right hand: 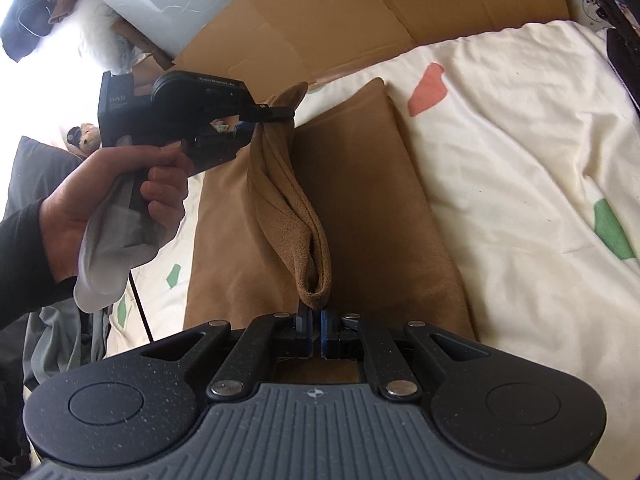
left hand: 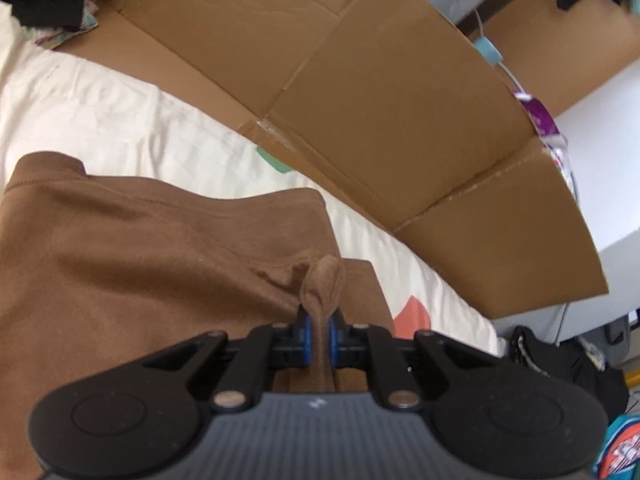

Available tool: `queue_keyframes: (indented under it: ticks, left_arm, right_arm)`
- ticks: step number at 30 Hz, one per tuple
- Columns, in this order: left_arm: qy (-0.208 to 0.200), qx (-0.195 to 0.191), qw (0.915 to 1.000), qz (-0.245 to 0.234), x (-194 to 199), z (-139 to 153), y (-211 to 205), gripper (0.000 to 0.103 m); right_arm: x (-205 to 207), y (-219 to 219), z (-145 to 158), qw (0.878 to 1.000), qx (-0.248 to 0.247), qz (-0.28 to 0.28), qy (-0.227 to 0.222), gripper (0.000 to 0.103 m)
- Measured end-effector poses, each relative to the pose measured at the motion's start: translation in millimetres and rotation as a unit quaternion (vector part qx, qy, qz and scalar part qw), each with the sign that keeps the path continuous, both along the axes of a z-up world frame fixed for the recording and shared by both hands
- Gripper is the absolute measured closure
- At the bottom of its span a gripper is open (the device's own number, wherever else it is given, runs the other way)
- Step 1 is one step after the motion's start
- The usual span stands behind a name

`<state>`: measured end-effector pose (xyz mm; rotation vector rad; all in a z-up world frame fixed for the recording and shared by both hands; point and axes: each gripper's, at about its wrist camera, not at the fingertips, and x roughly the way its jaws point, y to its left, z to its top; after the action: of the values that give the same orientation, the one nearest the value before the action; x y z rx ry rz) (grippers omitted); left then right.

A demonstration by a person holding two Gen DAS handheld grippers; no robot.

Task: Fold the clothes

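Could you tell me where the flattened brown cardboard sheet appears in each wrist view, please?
Left wrist view: the flattened brown cardboard sheet fills the upper centre and right, running down to the right edge of the bed.
Right wrist view: it lies across the top centre, behind the bed.
Shared landmark: the coral patch on the cream bedsheet, beside the brown garment.

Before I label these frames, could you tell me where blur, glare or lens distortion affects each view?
Left wrist view: soft blur throughout, and the cardboard sheet bows from fisheye distortion. Right wrist view: sharper on the brown garment, but the upper left corner beyond the person's hand is blown out white.
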<state>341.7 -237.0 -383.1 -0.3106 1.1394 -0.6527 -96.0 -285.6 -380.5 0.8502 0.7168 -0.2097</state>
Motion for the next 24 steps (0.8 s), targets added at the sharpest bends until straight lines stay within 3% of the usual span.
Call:
queue_keyframes:
  ticks: [11, 24]
  left_arm:
    - [-0.01, 0.021, 0.9994, -0.023, -14.3, -4.2, -29.3, 0.094]
    - [-0.018, 0.027, 0.9994, -0.016, -22.7, -8.3, -51.0, 0.095]
  right_arm:
    - [-20.7, -1.9, -6.9, 1.0, 0.018, -0.02, 0.0, 0.103]
    - [-37.7, -7.5, -10.3, 0.998, 0.041, -0.051, 0.002, 0.103]
